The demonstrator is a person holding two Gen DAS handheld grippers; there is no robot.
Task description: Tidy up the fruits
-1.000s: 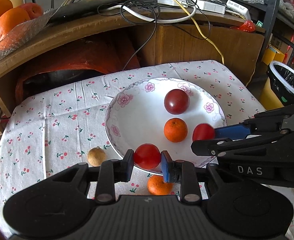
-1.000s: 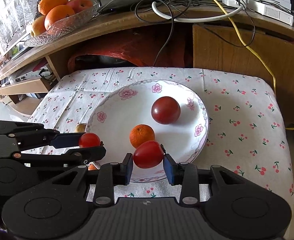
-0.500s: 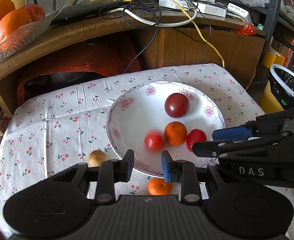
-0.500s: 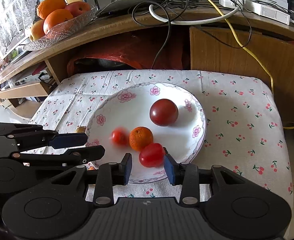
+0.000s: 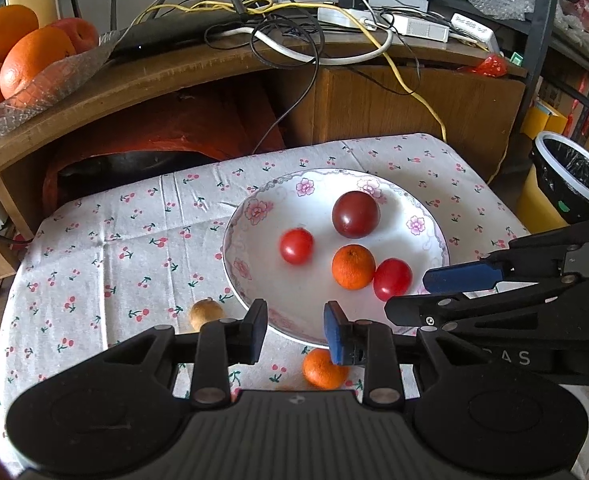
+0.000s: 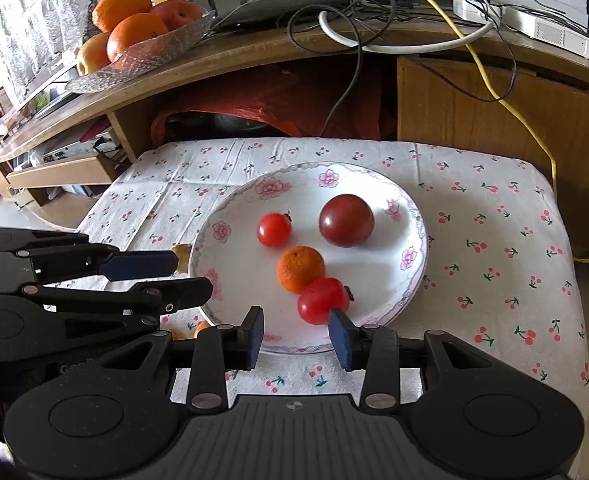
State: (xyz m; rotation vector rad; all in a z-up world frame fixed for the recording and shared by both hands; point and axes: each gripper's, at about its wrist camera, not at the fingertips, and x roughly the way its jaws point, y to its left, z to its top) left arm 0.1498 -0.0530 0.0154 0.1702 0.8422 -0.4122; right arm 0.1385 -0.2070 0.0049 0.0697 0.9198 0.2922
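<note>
Both the left gripper (image 5: 295, 330) and the right gripper (image 6: 296, 334) were held apart, empty, beside the white flower-rimmed plate (image 5: 262, 284); "AS" was read on the right one.

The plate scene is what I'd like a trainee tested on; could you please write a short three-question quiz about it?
1. True or false: the left gripper is shut on a tomato.
2. How many fruits lie on the plate?
A. two
B. four
C. six
3. Fill in: the mandarin on the cloth lies at the plate's ____ edge, by the left gripper.

Key:
1. False; both it and the right gripper are open and hold nothing.
2. B: a dark tomato, two red tomatoes and a mandarin.
3. near
</note>
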